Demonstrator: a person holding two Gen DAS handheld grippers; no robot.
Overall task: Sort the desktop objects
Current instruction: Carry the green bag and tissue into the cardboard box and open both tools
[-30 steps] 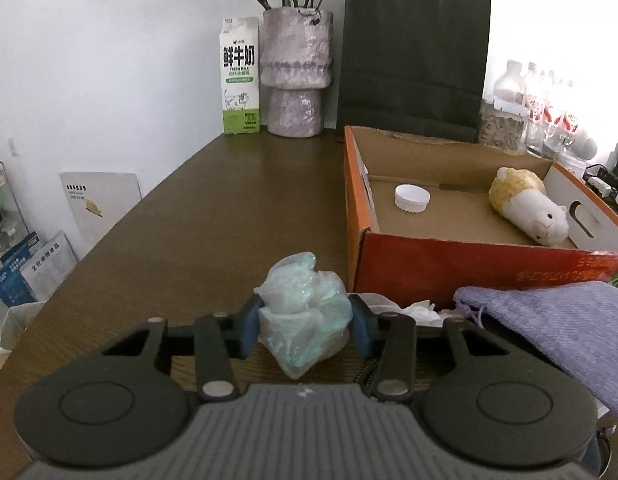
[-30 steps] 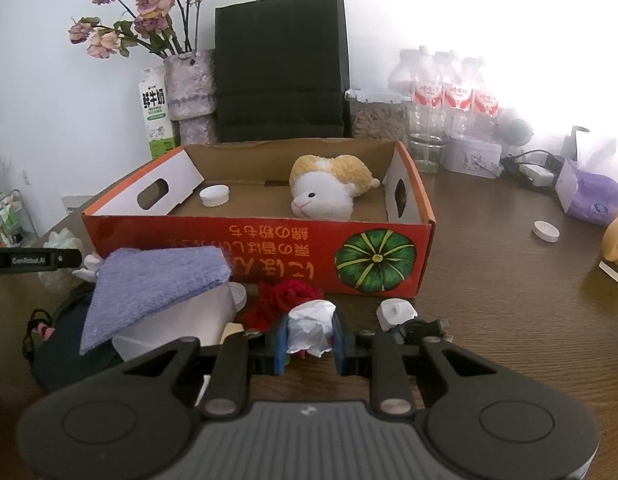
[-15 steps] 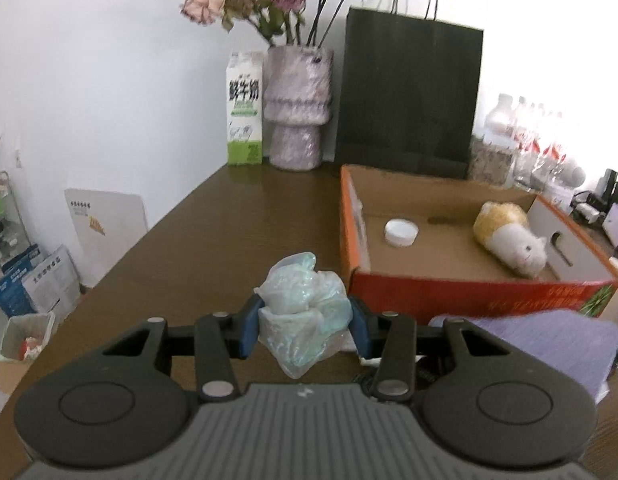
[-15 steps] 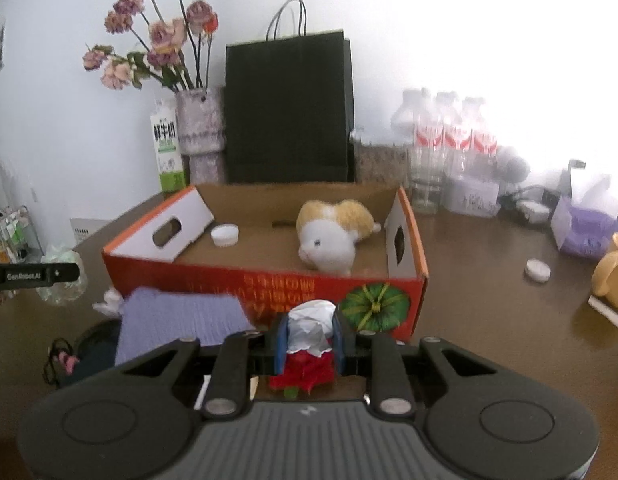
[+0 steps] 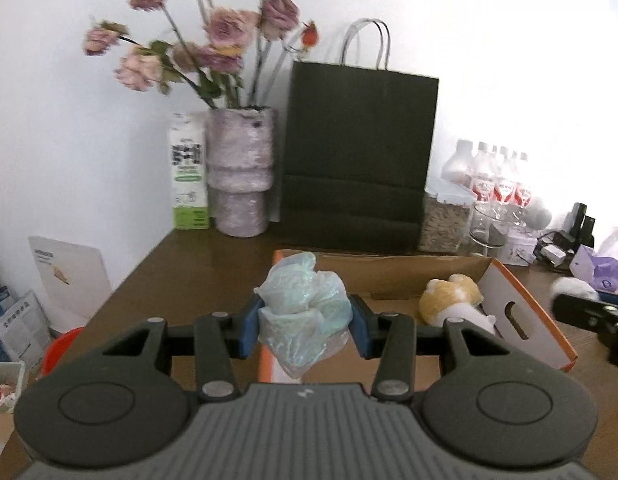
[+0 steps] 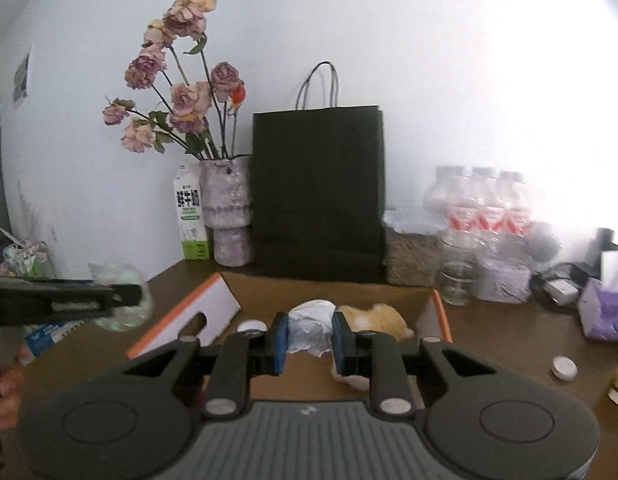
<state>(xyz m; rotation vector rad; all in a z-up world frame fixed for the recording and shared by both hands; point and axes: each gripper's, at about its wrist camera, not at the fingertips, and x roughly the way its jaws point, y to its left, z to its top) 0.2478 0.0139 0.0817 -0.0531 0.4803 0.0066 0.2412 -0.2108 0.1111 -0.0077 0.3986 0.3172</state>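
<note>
Both grippers have lifted off the desk since a second ago, each carrying its load. The left gripper (image 5: 305, 330) is about half open but clamped on a crumpled pale green plastic bag (image 5: 303, 312), pads pressing both sides; the bag bulges above and below the jaws. The right gripper (image 6: 309, 340) is nearly closed, pinching a wad of white tissue (image 6: 311, 326). Earlier both views looked at the front wall of the cardboard box (image 6: 229, 304) from low down, with a purple cloth and a red item near the desk; now the cameras sit higher and look over the box, so its floor, the plush toy (image 5: 453, 300) and a white cap (image 6: 251, 326) inside are seen from above, and the cloth is out of frame. The red item that hung under the tissue half a second ago is no longer visible; cannot tell whether it dropped or is hidden. In the right view the left gripper shows at the left edge with the bag, level with the box's flap. Both grips look unchanged, nothing slipping. Judgement: pick-up is done for both pieces of rubbish and the carry is under way; bag and tissue are airborne, near or over the box's near edge. Whether they go in the box or elsewhere, cannot tell. Release not yet done.
</note>
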